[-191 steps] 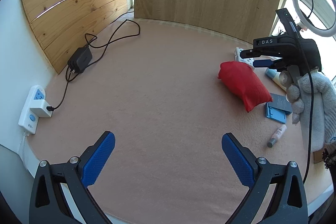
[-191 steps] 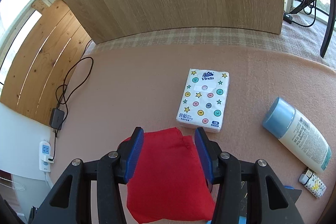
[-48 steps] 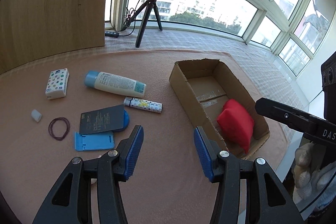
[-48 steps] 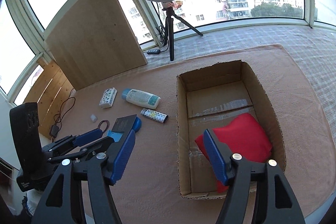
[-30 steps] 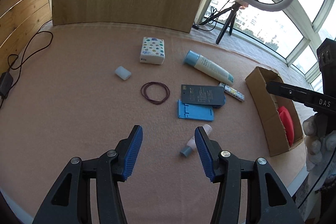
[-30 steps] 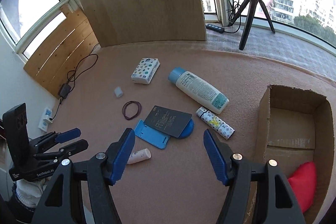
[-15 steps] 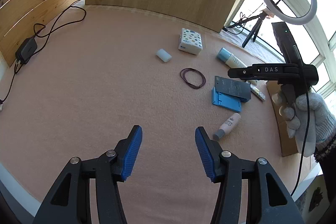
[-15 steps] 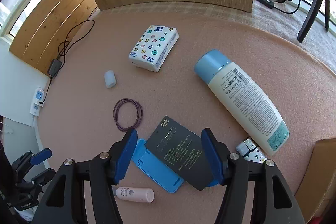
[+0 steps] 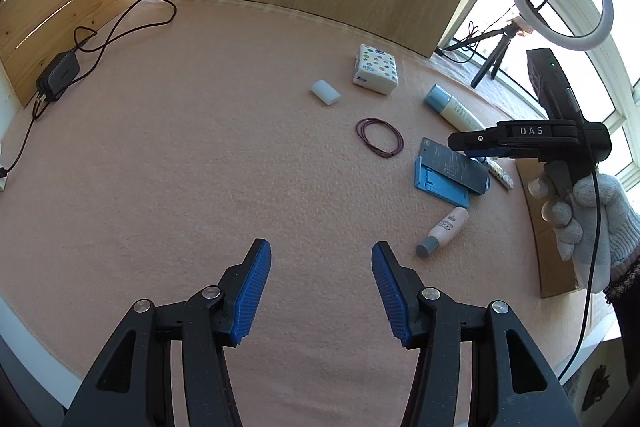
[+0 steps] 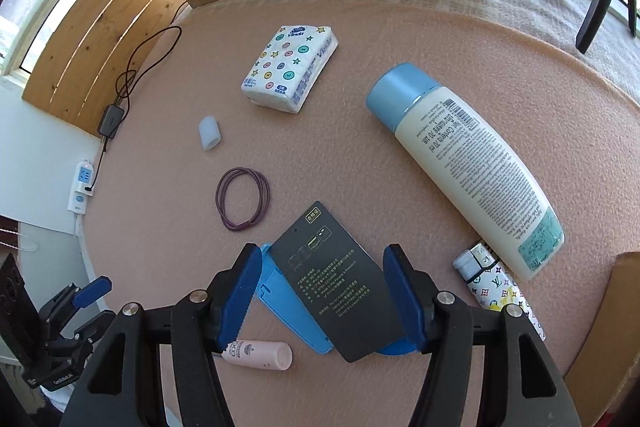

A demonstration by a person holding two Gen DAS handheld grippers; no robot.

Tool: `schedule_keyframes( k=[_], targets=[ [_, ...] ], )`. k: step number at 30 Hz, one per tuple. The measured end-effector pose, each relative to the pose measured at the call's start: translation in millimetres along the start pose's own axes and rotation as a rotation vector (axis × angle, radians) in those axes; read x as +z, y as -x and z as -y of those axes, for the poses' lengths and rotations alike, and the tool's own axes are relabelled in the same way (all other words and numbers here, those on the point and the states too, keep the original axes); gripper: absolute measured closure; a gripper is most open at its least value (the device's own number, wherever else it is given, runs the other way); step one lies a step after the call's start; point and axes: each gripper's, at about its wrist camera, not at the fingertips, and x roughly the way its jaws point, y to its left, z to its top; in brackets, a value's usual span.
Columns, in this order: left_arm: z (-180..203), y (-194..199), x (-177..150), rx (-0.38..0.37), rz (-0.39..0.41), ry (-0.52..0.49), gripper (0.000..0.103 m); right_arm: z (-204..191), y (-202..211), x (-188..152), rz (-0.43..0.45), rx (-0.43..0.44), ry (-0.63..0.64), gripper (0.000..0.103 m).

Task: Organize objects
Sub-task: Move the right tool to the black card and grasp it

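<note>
Now the right gripper (image 10: 320, 291) hangs over the dark card (image 10: 336, 283), fingers spread and empty.
Lying flat on the blue phone stand (image 10: 288, 303) beside the Vinda tissue pack (image 10: 290, 69), the thin card may slide rather than lift. Left gripper (image 9: 318, 289) hovers unclosed, empty, over bare counter (image 9: 180, 167).

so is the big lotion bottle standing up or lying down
Lying down. The lotion bottle rests on its side on the pink mat, blue cap on.
</note>
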Motion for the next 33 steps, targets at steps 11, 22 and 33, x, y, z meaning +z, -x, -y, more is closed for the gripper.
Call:
schedule_keyframes(
  k=[11, 22, 33],
  targets=[
    [8.3, 2.2, 3.2, -0.021, 0.002, -0.022, 0.047, -37.6, -8.4, -20.3, -0.052, -0.148, 0.201, 0.044],
    [3.2, 4.0, 2.2, -0.025, 0.007, -0.01, 0.047, -43.8, -11.7, -46.3, -0.109, -0.121, 0.216, 0.047],
    [6.1, 1.8, 3.9, -0.034, 0.005, -0.018, 0.047, -28.2, -15.0, -47.2, -0.085, -0.124, 0.089, 0.046]
  ],
)
